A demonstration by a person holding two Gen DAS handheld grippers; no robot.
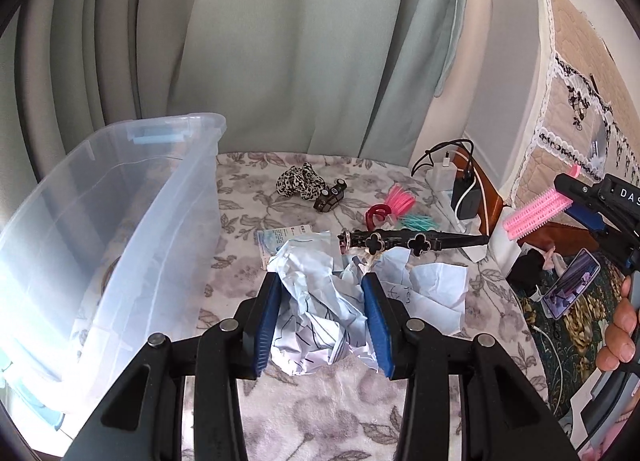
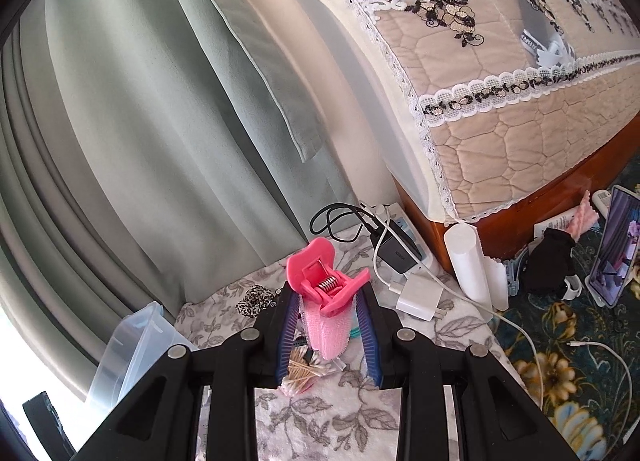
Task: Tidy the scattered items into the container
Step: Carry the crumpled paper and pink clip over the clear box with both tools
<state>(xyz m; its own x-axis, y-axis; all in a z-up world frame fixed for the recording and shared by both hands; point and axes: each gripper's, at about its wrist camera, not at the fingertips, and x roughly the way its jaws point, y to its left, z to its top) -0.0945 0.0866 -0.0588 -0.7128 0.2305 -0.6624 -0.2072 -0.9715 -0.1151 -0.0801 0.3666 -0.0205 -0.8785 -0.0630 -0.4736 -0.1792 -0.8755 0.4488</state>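
My left gripper [image 1: 322, 281] is shut on a crumpled white paper ball [image 1: 316, 309], low over the floral cloth. A clear plastic bin [image 1: 120, 221] stands just left of it. Behind the paper lie a black clover hair clip [image 1: 412, 241], a red claw clip [image 1: 378, 215], pink and teal picks [image 1: 402, 199] and a leopard scrunchie [image 1: 298, 179]. My right gripper [image 2: 326, 301] is shut on a pink hair-roller clip [image 2: 326, 293], held up in the air; it also shows in the left wrist view [image 1: 536, 211]. Cotton swabs [image 2: 302, 371] lie below it.
Chargers, a power strip and cables [image 2: 400, 249] lie at the back right of the cloth. A quilted, lace-trimmed piece of furniture [image 2: 500, 101] stands to the right. A phone on a stand [image 2: 614, 253] and white tubes [image 2: 468, 261] sit on the dark floral rug. Green curtains hang behind.
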